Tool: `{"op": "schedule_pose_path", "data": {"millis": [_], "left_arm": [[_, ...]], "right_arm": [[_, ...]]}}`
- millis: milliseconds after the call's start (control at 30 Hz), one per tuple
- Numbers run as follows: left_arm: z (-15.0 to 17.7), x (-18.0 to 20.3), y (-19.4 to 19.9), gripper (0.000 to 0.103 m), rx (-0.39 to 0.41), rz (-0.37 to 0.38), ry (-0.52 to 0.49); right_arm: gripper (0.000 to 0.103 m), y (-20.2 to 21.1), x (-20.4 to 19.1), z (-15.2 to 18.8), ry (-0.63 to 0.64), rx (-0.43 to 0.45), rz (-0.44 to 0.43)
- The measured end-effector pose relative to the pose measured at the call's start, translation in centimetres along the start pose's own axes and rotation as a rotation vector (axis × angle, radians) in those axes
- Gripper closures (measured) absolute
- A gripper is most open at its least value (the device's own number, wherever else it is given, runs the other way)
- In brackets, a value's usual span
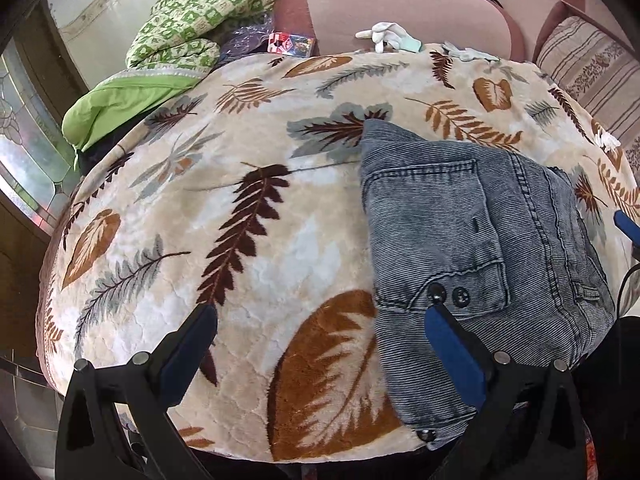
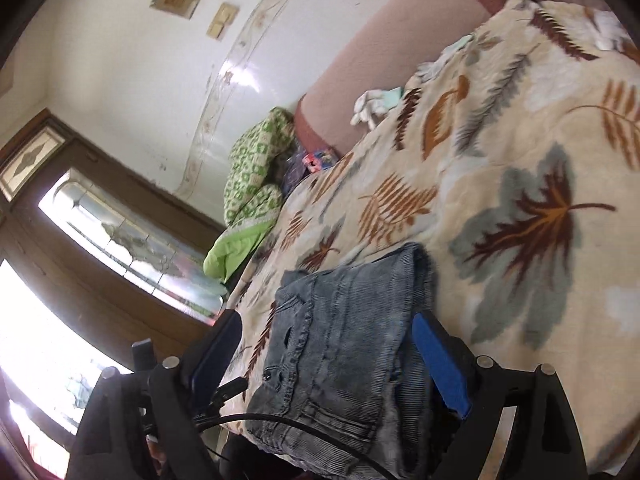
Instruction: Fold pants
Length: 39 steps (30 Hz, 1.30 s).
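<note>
The pants (image 1: 472,240), blue-grey ribbed denim, lie folded into a compact stack on the leaf-print blanket (image 1: 248,200), back pocket and dark snaps facing up. My left gripper (image 1: 322,320) hovers open over the blanket at the stack's left edge. Its right finger (image 1: 444,336) overlaps that edge, and the pads press on nothing. In the right wrist view the pants (image 2: 340,340) lie flat under my right gripper (image 2: 326,334), which stands wide open with a finger on each side of the stack. A blue finger of the right gripper (image 1: 626,224) shows at the far right of the left wrist view.
A green patterned quilt (image 1: 192,28) is heaped at the back left beside a small colourful box (image 1: 290,44). White gloves (image 1: 384,34) lie at the blanket's far edge against a pink sofa back (image 1: 400,12). A striped cushion (image 1: 588,64) sits at the right, a glass-panelled door (image 2: 120,236) at the left.
</note>
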<state>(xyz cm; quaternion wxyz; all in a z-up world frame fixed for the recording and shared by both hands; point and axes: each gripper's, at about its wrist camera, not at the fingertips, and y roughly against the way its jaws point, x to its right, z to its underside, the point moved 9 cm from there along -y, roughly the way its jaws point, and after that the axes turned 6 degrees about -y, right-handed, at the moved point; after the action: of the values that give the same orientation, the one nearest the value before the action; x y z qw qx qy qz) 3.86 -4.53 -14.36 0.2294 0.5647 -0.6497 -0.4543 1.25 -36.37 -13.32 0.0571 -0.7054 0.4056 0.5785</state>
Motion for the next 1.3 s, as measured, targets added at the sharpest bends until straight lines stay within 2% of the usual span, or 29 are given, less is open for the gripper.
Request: {"op": "schedule_pose_path", "data": {"millis": [133,200,367,433,667,800,900,1033,1133,1167,1200,1233,1300], "left_arm": [[0.7,-1.0,-0.7,0.000,-0.024,0.036,0.022],[0.8,-1.1,-1.2,0.000,-0.037,0.067,0.027],[0.2,-0.4,-2.9,0.000,-0.067,0.143,0.017],[-0.3,-0.3,-3.5,0.000,-0.073,0.173,0.024],[-2.1,1.5,-5.2,0.000,-0.088,0.374,0.028],[-2.1,3.1,-6.5,0.000,-0.121,0.488,0.015],[-2.2,4.2,-6.6,0.000,-0.098,0.505,-0.035],[-2.4,6.6,-5.9,0.001,-0.085,0.570,-0.085],[-2.6,7.2,-5.9,0.002,-0.065,0.554,-0.097],[-2.7,7.0,-5.8,0.007,-0.060,0.566,-0.087],[-2.7,6.9,-5.6,0.020,-0.055,0.585,-0.076],[-2.7,6.9,-5.3,0.027,-0.050,0.605,-0.068],[-2.8,6.7,-4.9,0.038,-0.036,0.582,-0.074]], "right_arm": [[0.013,1.7,2.5,-0.3,-0.062,-0.009,0.052],[0.013,2.2,3.4,-0.3,-0.135,-0.040,0.033],[0.013,2.6,4.7,-0.4,-0.147,-0.093,0.123],[0.013,2.1,4.9,-0.1,-0.159,-0.135,0.131],[0.013,-2.7,5.8,2.3,-0.183,-0.335,0.170],[0.013,-4.5,5.0,2.3,-0.151,-0.380,0.140],[0.013,-5.5,4.4,3.0,-0.105,-0.414,0.127],[0.012,-6.9,2.8,4.4,-0.041,-0.440,0.116],[0.012,-7.1,2.2,4.9,-0.008,-0.416,0.129],[0.019,-7.1,1.9,5.1,-0.028,-0.413,0.096],[0.022,-7.1,1.7,5.5,-0.065,-0.426,0.057],[0.024,-7.1,1.9,5.8,-0.068,-0.417,0.060],[0.029,-7.0,1.9,6.2,-0.038,-0.390,0.092]]}}
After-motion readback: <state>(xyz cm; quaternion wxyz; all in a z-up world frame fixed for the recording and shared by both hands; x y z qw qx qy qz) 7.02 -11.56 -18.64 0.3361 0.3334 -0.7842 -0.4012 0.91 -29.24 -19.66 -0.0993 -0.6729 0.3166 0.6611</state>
